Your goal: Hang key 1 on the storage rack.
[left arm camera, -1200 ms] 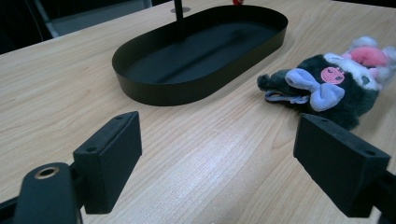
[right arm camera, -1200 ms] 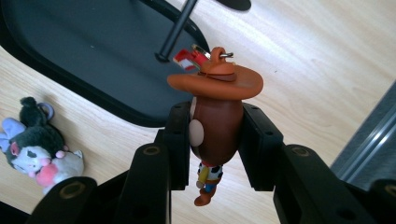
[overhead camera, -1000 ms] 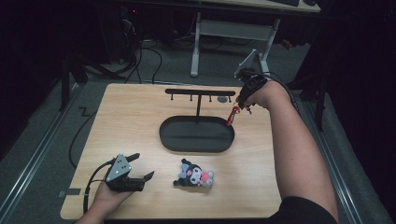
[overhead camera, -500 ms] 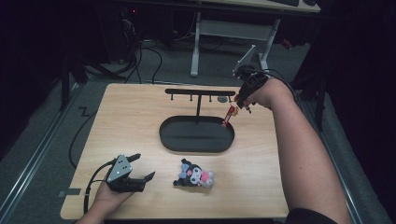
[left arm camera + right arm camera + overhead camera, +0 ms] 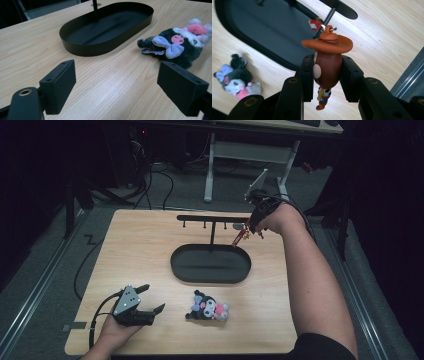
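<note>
Up at the far right, the right gripper (image 5: 327, 75) clamps a cowboy figurine (image 5: 327, 62) by its head, just beside the hook rack (image 5: 212, 218) above the black tray (image 5: 210, 263). Near left, the left gripper (image 5: 150, 300) rests wide open, a plush toy (image 5: 209, 306) lying to its right.

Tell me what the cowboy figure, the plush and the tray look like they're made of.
Cowboy figure: probably moulded plastic or vinyl, smooth with a slight sheen, small metal ring on the hat.
Plush: soft fabric, fuzzy dark pile, lilac bow.
Tray: likely metal painted matt black; thin even wall, dull reflections.
</note>
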`<state>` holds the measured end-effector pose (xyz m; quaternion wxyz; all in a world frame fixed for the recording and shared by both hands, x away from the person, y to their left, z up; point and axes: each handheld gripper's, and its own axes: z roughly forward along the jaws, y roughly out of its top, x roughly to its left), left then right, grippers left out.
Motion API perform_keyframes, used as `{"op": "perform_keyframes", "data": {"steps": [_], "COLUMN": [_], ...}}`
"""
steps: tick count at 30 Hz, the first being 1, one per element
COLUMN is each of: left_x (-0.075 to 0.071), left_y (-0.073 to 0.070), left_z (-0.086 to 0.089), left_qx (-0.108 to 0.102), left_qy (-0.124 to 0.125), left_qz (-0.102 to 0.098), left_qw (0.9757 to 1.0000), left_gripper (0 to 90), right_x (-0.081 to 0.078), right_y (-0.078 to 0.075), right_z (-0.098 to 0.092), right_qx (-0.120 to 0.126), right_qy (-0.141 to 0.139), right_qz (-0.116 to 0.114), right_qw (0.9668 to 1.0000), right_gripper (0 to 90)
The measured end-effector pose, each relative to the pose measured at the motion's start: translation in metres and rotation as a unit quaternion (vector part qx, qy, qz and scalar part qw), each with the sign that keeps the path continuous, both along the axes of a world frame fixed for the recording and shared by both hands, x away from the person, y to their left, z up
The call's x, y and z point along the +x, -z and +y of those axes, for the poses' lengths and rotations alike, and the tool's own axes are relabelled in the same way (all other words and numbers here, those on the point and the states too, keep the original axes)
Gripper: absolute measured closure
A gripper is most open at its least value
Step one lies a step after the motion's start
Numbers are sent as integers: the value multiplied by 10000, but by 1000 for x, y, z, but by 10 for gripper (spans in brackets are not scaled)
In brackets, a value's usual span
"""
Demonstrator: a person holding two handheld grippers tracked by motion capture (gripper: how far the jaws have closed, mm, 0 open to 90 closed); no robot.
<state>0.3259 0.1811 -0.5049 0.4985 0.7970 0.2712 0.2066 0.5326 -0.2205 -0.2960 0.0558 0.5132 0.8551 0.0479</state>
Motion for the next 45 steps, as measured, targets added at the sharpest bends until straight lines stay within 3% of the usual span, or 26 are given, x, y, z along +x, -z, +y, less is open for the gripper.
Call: {"op": "perform_keyframes", "data": {"steps": [3, 9, 14, 20, 25, 29, 34, 35, 36, 37, 38, 40, 43, 44, 45], "left_x": [0, -1, 0, 0, 1, 1, 1, 0, 0, 0, 0, -1, -2, -2, -3], "left_y": [0, 0, 1, 2, 3, 3, 3, 3, 3, 3, 3, 3, 4, 4, 5], "left_z": [0, -1, -2, -2, -3, -3, -2, -2, -2, -3, -3, -4, -5, -5, -6], "left_qx": [8, 39, 63, 67, 84, 83, 67, 67, 71, 76, 76, 74, 74, 75, 87], "left_qy": [6, 26, 39, 34, 49, 56, 53, 58, 66, 87, 87, 95, 116, 123, 124], "left_qz": [-8, 21, 37, 60, 73, 90, 121, 131, 142, 171, 171, 212, 264, 287, 325], "left_qw": [10000, 10000, 10000, 10000, 9999, 9999, 9999, 9999, 9999, 9998, 9998, 9997, 9996, 9995, 9994], "left_gripper": [158, 158, 158, 158, 158, 158, 159, 160, 164, 166, 168, 169, 176, 181, 184], "right_x": [0, -2, -5, -4, -2, -3, -17, -23, -37, -46, -46, -64, -94, -114, -123], "right_y": [15, 42, 63, 86, 96, 103, 107, 107, 108, 109, 109, 114, 126, 136, 141], "right_z": [-7, -16, -23, -28, -28, -29, -40, -43, -49, -52, -52, -58, -62, -64, -64], "right_qx": [-64, -79, 157, 450, 561, 673, 784, 818, 854, 883, 883, 924, 786, 716, 693], "right_qy": [137, 124, 215, 277, 294, 342, 369, 384, 419, 413, 413, 358, 182, 49, -27], "right_qz": [47, 113, -38, -443, -582, -723, -907, -1020, -1318, -1471, -1471, -1816, -2242, -2427, -2542], "right_qw": [9999, 9998, 9996, 9976, 9963, 9945, 9921, 9907, 9867, 9843, 9843, 9784, 9712, 9674, 9647], "right_gripper": [667, 666, 664, 660, 634, 551, 519, 507, 491, 488, 488, 473, 445, 433, 432]}}
